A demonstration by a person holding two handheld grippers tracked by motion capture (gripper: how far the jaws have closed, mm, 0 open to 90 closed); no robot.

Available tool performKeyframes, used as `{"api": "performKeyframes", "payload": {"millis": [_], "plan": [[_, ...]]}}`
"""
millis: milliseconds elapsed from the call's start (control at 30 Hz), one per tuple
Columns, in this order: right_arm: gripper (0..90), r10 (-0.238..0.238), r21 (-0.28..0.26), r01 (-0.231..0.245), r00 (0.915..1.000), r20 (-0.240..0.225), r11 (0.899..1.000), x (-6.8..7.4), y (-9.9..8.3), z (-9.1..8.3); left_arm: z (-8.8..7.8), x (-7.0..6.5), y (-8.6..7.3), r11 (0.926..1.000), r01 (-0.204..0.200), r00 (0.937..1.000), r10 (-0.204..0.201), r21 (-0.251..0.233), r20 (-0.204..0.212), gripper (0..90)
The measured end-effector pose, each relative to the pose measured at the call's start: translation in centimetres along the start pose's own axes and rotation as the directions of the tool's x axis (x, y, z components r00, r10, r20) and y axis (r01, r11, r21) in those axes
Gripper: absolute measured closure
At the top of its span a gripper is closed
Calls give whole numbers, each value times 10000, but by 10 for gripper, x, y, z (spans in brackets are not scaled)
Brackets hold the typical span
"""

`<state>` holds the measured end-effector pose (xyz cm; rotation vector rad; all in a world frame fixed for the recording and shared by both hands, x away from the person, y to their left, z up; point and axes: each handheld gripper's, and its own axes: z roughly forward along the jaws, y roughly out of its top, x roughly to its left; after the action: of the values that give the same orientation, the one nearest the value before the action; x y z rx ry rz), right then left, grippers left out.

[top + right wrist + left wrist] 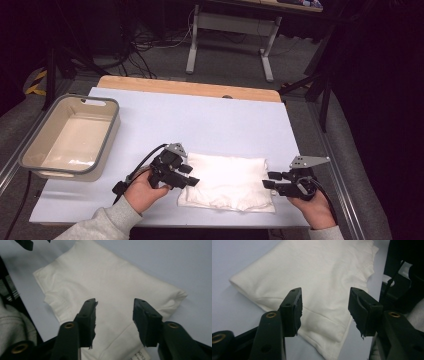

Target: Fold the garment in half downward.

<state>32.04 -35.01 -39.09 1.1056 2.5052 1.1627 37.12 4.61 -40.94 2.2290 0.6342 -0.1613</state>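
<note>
A folded white cloth (227, 182) lies flat on the pale table cover near the front edge. My left gripper (189, 176) hovers at the cloth's left edge, jaws open with nothing between them. In the left gripper view the cloth (317, 277) lies beyond and beneath the open jaws. My right gripper (271, 181) sits at the cloth's right edge, also open and empty. Its own view looks down on the cloth (110, 295), with a label (138, 355) at the near hem.
A beige tub with a grey rim (30, 155) stands at the table's left side. The pale cover (200, 120) stretches bare behind the cloth. A wooden strip (190, 87) marks the far table edge, with desk legs and cables on the floor beyond.
</note>
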Motion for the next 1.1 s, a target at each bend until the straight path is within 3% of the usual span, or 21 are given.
{"api": "performKeyframes", "payload": {"millis": [133, 367, 567, 800, 967, 1100], "plan": [[410, 94, -240, -81, 9985, 531, 9997, -4, 3, 5, 1, 8, 3, 9996, 26, 9992, -38, -286, -400, 362], [383, 491, -340, -448, 9895, 1359, 9984, -18, 3, 15, 7, 18, 6, 9977, -130, 9933, 53, -660, -1152, 268], [383, 882, -400, -825, 9810, 1727, 9958, -30, 1, 22, 14, 29, 8, 9975, 0, 9889, -104, -701, -1485, 258], [356, 814, -131, -805, 9744, 2097, 9967, -37, 2, 35, 24, 36, 10, 9977, -15, 9847, -104, -681, -1741, 269], [352, 887, 13, -913, 9701, 2260, 9958, -42, 2, 45, 32, 43, 11, 9983, 155, 9773, -269, -560, -2101, 297], [352, 1037, 132, -1099, 9661, 2364, 9939, -48, 1, 51, 39, 47, 12, 9997, 73, 9668, -130, -230, -2550, 331]]}}
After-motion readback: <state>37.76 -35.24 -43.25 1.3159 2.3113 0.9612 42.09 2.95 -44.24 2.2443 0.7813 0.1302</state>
